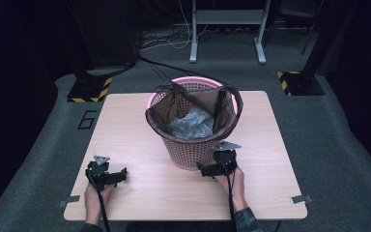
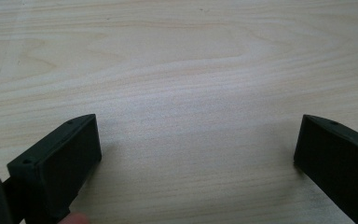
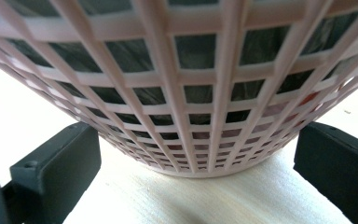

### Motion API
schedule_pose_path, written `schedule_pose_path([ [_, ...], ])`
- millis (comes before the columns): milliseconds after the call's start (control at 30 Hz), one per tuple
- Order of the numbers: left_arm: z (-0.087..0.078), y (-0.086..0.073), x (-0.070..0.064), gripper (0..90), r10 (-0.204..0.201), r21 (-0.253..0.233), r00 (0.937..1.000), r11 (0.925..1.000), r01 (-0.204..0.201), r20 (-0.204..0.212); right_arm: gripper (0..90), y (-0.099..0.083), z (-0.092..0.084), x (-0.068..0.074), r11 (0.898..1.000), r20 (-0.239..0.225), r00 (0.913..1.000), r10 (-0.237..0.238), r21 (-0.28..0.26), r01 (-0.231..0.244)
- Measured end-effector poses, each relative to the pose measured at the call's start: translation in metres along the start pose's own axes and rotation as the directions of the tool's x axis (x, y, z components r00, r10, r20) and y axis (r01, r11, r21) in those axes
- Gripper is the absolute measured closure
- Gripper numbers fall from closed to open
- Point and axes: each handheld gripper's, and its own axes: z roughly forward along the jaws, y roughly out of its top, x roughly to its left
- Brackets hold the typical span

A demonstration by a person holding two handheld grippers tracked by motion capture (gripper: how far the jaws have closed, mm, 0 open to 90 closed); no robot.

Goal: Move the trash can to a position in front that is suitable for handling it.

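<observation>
— Pink lattice of the basket (image 3: 191, 93) is being framed between the spread jaws of the right gripper (image 1: 216, 166), low at its base.

— And the left gripper (image 1: 107, 175)?

— Its jaws are being held wide over bare table (image 2: 191, 70). Next, the bag (image 1: 193, 104) is probably being reached for.

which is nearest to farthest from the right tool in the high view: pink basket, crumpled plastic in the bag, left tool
1. pink basket: right beside the right tool, at its base.
2. crumpled plastic: up inside the dark bag lining the basket.
3. left tool: across the table, near its left front.
</observation>
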Motion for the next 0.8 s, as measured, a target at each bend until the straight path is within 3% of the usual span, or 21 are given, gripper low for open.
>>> schedule_pose_path([
  [800,0.000,0.000,0.000,0.3,-0.002,0.001,1.0000,1.0000,0.002,0.000,0.0,0.009,0.011,-0.003,1.000,-0.005,1.0000,0.002,0.009,-0.002],
])
